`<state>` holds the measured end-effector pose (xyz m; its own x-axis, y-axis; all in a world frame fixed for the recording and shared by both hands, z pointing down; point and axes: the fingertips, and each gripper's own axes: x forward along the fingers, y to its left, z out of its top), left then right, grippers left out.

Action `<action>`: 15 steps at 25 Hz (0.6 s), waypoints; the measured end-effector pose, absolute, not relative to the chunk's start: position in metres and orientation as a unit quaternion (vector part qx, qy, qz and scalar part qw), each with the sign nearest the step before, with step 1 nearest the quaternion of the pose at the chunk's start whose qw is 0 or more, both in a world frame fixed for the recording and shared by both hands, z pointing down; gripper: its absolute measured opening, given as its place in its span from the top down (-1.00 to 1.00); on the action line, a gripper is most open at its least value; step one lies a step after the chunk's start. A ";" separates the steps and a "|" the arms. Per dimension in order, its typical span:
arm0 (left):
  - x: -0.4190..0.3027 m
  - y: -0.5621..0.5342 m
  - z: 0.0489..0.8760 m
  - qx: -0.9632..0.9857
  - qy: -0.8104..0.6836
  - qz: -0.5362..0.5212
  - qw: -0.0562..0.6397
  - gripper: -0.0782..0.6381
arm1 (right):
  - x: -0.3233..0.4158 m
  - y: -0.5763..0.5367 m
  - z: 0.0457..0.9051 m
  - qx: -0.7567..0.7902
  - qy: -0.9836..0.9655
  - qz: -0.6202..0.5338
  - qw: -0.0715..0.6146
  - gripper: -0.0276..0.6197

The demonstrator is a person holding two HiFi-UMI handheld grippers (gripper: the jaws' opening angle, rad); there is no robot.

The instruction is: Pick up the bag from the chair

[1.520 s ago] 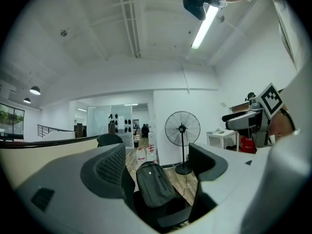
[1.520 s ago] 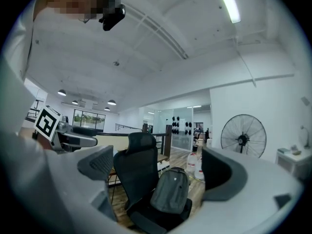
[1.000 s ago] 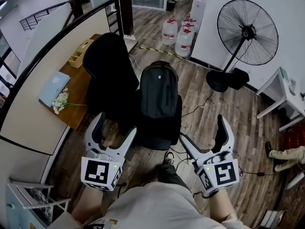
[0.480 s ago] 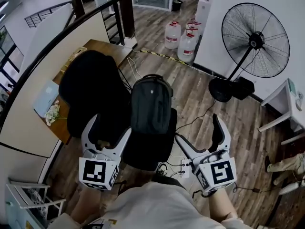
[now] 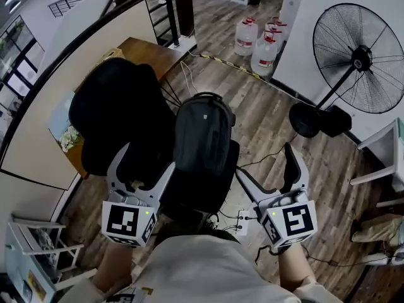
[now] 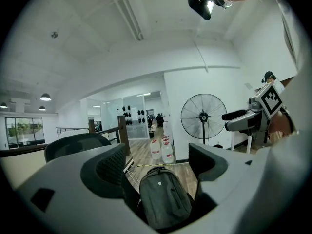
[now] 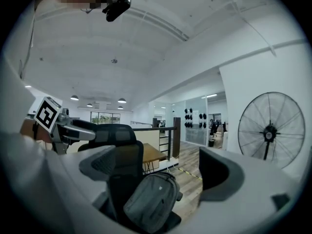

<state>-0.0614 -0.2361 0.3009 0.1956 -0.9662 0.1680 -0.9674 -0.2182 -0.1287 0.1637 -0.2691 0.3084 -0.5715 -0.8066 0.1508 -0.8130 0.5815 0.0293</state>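
Fingers (image 5: 164, 180): left gripper (image 5: 146, 163) and right gripper (image 5: 268, 166) both spread wide, holding nothing.
Bag (image 5: 201, 137): on the chair (image 5: 117, 118) seat, beside the backrest, ahead between the grippers.
Room: bare floor (image 5: 265, 115) past the seat's right edge.

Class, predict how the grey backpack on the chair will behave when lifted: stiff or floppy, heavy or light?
The backpack looks like soft fabric holding a rounded shape, so probably sags slightly. It looks filled, so likely moderately heavy. Propped against the chair, it may slump if nudged.
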 end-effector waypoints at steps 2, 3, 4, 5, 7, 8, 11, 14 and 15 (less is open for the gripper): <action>-0.064 -0.237 0.304 0.769 -0.629 0.113 0.007 -0.35 | 0.163 -0.273 0.312 0.452 -0.888 0.028 0.076 -0.77; -0.064 -0.238 0.305 0.768 -0.630 0.115 0.008 -0.35 | 0.163 -0.275 0.315 0.450 -0.889 0.033 0.076 -0.77; -0.063 -0.239 0.306 0.767 -0.630 0.118 0.009 -0.35 | 0.163 -0.277 0.317 0.448 -0.890 0.037 0.076 -0.77; -0.063 -0.240 0.307 0.767 -0.630 0.120 0.009 -0.35 | 0.162 -0.279 0.318 0.446 -0.891 0.041 0.074 -0.77; -0.062 -0.242 0.307 0.768 -0.628 0.122 0.008 -0.35 | 0.159 -0.281 0.318 0.445 -0.892 0.046 0.072 -0.76; -0.062 -0.243 0.307 0.769 -0.627 0.123 0.008 -0.35 | 0.157 -0.282 0.318 0.444 -0.892 0.047 0.072 -0.76; -0.064 -0.244 0.305 0.774 -0.621 0.124 0.006 -0.35 | 0.152 -0.282 0.317 0.446 -0.891 0.054 0.072 -0.76; -0.071 -0.248 0.306 0.778 -0.616 0.121 0.009 -0.35 | 0.150 -0.282 0.317 0.453 -0.886 0.062 0.073 -0.76; -0.073 -0.249 0.307 0.780 -0.614 0.121 0.011 -0.35 | 0.149 -0.282 0.319 0.457 -0.884 0.064 0.075 -0.76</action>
<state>-0.0733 -0.2493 0.3072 0.2175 -0.9549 0.2023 -0.9602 -0.2466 -0.1315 0.1487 -0.2823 0.3185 -0.5714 -0.7980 0.1915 -0.8174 0.5743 -0.0454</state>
